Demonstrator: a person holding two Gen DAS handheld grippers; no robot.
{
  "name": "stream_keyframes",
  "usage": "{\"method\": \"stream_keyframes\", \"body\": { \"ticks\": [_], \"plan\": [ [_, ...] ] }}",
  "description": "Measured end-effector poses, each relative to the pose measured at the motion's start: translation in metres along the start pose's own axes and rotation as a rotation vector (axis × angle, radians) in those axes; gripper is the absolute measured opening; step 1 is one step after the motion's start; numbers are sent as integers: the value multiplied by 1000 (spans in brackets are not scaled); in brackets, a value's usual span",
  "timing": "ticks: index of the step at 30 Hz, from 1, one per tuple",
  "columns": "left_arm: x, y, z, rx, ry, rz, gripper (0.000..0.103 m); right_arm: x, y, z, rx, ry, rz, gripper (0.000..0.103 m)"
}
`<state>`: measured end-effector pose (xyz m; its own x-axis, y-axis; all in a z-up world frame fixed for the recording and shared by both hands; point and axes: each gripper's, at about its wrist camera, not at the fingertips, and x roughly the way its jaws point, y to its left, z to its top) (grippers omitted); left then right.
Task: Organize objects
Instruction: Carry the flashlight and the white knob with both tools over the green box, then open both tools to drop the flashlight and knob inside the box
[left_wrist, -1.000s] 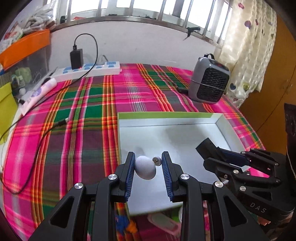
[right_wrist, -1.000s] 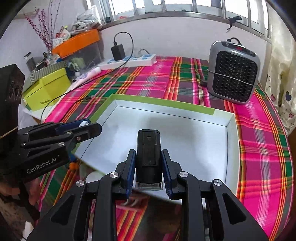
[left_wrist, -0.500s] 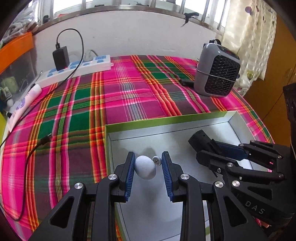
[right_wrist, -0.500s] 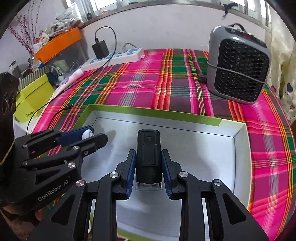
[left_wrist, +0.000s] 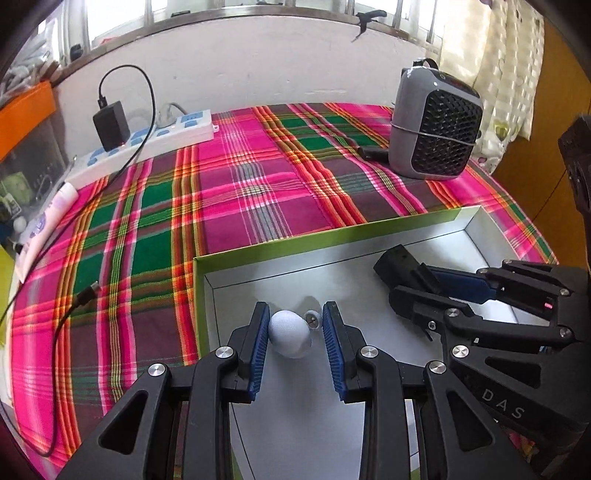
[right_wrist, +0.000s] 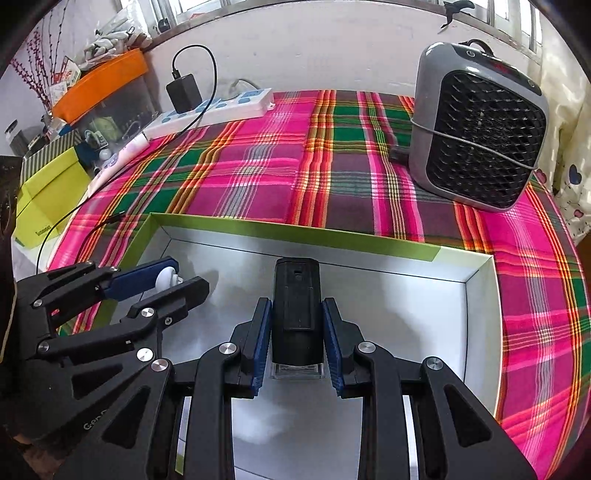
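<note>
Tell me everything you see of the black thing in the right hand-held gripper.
The black block is a matte, plastic-looking rectangular body with rounded edges, a small notch near its far end and a clear section at its near end. It is clamped lengthwise between the right hand-held gripper pads, pointing away from the camera over the white interior of the green-rimmed box.

A table under a pink, green and orange plaid cloth (left_wrist: 258, 192) is carrying everything ahead of my grippers. A green-rimmed white box (right_wrist: 295, 230) is lying on it right beneath them. Beyond and to the right a grey fan heater (right_wrist: 476, 136) is standing; beyond and to the left a white power strip (left_wrist: 147, 136) and a black cable (left_wrist: 66, 317) are lying.
</note>
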<state>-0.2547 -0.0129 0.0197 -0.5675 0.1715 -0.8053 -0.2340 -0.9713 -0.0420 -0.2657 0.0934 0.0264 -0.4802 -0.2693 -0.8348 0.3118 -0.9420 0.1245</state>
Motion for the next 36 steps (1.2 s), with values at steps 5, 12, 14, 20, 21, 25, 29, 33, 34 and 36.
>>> {"method": "stream_keyframes", "body": {
  "ticks": [5, 12, 14, 20, 21, 25, 29, 33, 34, 36],
  "plan": [
    [1, -1, 1, 10, 4, 9, 28, 1, 2, 1, -16, -2, -17, 29],
    [2, -3, 1, 22, 6, 18, 29, -1, 2, 1, -13, -10, -24, 29],
    [1, -3, 0, 18, 7, 13, 29, -3, 2, 0, -14, -15, -28, 31],
    [-7, 0, -4, -3, 3, -9, 38, -12, -4, -4, 11, -31, -35, 43],
    [-9, 0, -4, -5, 2, -10, 40, -13, -4, -5, 17, -35, -30, 44],
    [-21, 3, -9, -21, -15, 0, 45, -21, -4, -10, 26, -54, -18, 44],
    [-36, 5, -16, -42, -35, -1, 46, -31, -2, -16, 29, -70, -3, 44],
    [-50, 8, -26, -64, -52, -5, 47, -43, 0, -23, 33, -92, 10, 44],
    [-55, 9, -29, -69, -57, -5, 47, -45, 1, -25, 35, -97, 13, 44],
    [-61, 10, -34, -73, -66, -13, 47, -51, 2, -30, 32, -104, 14, 44]
  ]
}}
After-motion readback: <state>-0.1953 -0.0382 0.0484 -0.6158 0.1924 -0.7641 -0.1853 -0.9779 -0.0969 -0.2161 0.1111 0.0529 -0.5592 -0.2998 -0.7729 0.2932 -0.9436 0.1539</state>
